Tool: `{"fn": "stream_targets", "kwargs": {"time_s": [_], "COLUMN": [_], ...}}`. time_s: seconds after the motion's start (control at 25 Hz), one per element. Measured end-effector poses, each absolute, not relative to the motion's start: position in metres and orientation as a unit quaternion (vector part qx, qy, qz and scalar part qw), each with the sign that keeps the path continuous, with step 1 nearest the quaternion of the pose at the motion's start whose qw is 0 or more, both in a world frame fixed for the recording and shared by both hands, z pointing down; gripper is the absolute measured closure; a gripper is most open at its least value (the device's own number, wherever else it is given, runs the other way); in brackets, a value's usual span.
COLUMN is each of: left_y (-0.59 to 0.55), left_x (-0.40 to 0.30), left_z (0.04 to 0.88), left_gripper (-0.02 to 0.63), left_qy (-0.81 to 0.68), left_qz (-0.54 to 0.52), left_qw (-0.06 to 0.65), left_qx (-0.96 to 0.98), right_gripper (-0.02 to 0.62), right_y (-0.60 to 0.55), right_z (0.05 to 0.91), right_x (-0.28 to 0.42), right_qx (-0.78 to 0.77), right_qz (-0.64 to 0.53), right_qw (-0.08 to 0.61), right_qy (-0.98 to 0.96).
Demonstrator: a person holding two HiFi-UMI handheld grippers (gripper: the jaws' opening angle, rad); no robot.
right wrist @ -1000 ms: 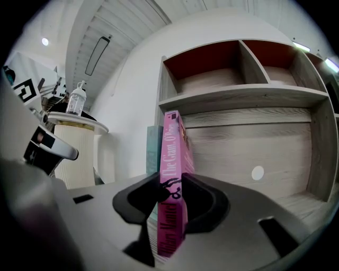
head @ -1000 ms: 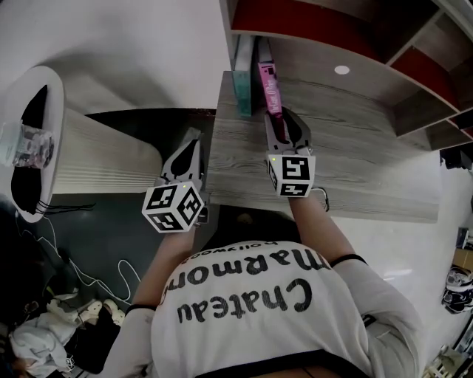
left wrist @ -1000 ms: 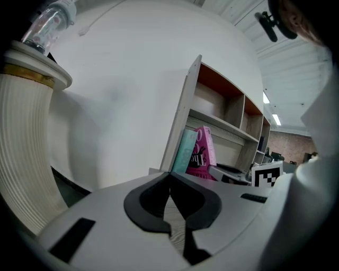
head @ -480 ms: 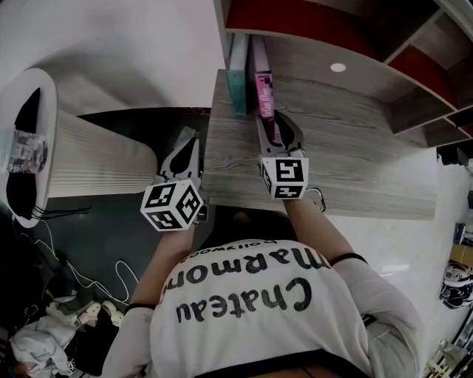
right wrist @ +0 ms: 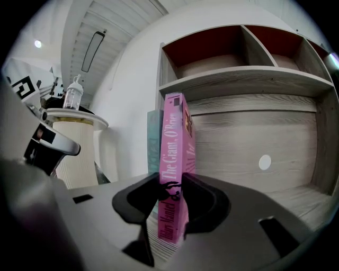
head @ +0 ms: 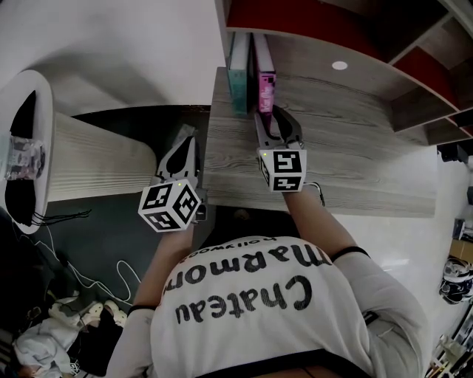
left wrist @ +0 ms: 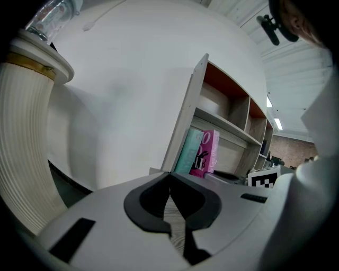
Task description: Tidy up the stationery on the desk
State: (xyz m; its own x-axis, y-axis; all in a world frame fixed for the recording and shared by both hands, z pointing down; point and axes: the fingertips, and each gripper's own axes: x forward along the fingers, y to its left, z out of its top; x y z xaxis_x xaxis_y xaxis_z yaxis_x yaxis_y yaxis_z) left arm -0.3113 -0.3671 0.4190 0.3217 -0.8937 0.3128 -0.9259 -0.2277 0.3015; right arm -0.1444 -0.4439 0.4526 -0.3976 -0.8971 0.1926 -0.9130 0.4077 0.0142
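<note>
Desk: a grey wood-grain desk (head: 355,148) is seen from above, with a red-backed shelf unit (head: 310,22) sat along its back edge.
Pink book: a pink paperback book (right wrist: 172,159) is stood upright at the desk's back left corner, spine facing outward.
Teal book: a teal hardback book (head: 239,74) is parked just beside the pink one, on the side nearer the left edge.
Right gripper: the right gripper (right wrist: 172,182) is held over the desk, jaws pinched on the pink book's spine low down, one pad on each cover.
Left gripper: the left gripper (left wrist: 169,174) is kept by the desk's left edge, jaws pressed together at the tips.
Off to the side: a white ribbed round stand (head: 96,159) is seen past the left edge, well apart from the books.
</note>
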Motion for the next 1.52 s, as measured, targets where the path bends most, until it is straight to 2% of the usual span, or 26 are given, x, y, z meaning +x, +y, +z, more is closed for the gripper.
{"fn": "stream_targets", "kwargs": {"time_s": [0.64,0.76,0.88,1.52], "left_y": [-0.374,-0.372,-0.369,-0.351], "left_x": [-0.323,-0.328,-0.329,-0.319], "left_z": [0.424,0.425,0.422,0.418], "left_gripper": [0.589,0.591,0.591,0.589], "left_qy": [-0.572,-0.579,-0.59,-0.636], "left_qz": [0.014,0.007,-0.001,-0.018], "left_qw": [0.235,0.242,0.246,0.256], "left_qx": [0.786,0.778,0.769,0.728], "right_gripper": [0.433,0.44,0.483,0.495], "right_y": [-0.45,-0.446,-0.445,-0.443], "right_z": [0.464,0.468,0.47,0.478], "right_x": [-0.161,-0.17,-0.174,-0.174], "right_qx": [0.526,0.51,0.497,0.447], "right_qz": [0.04,0.028,0.02,0.014], "right_qw": [0.162,0.186,0.202,0.225], "right_qy": [-0.834,-0.839,-0.843,-0.866]}}
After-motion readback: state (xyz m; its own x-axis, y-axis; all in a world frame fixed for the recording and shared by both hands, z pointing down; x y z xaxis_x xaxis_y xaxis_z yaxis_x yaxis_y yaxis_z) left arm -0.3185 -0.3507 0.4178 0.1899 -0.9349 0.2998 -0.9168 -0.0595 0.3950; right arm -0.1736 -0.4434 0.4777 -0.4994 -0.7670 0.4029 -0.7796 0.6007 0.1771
